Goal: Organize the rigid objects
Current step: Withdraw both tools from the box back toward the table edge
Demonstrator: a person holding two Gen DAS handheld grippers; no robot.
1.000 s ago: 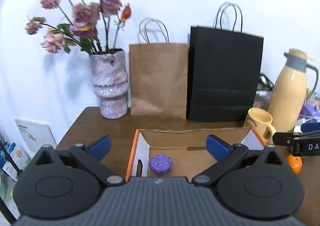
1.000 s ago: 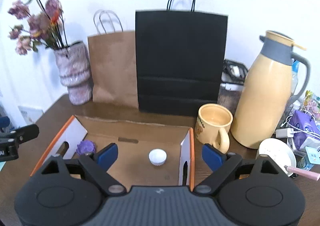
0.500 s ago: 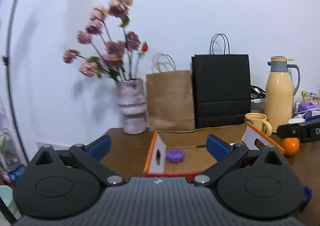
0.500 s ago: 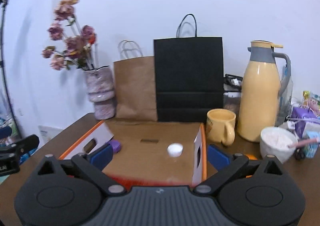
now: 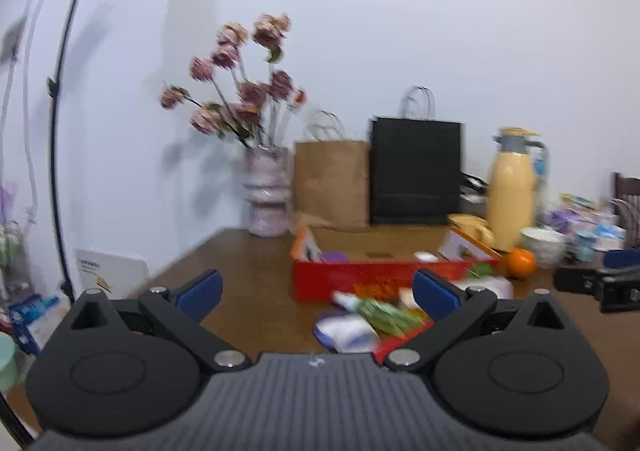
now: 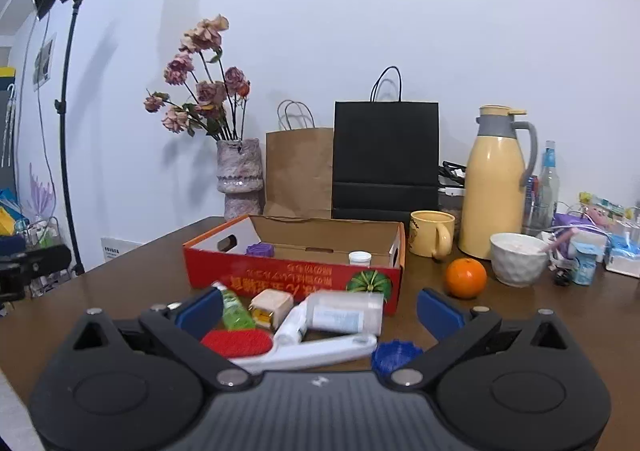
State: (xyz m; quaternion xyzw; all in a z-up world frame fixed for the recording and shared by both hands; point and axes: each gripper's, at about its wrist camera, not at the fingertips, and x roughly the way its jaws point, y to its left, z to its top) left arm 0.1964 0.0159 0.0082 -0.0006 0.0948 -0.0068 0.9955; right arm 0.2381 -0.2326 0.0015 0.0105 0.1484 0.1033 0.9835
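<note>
Along the white wall stood a mottled pink ceramic vase (image 6: 239,178) of dried pink roses (image 6: 200,85), a brown paper bag (image 6: 299,170), a black paper bag (image 6: 386,159) and a tall cream thermos jug (image 6: 496,181). A yellow mug (image 6: 432,233), an orange (image 6: 466,277) and a white bowl (image 6: 518,259) sat on the brown wooden table (image 6: 132,275). A black light stand (image 6: 66,99) rose at left.

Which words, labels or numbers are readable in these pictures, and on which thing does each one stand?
None can be read with certainty.
Red box: yellow print on its front wall, upside down, too blurred to read.
Clear bottle: pale blue label, too blurred.
Mug: small print near its rim, too small.
White booklet beside the table: dark heading, too blurred.
Left gripper, seen from the right wrist: white marks, unreadable.
</note>
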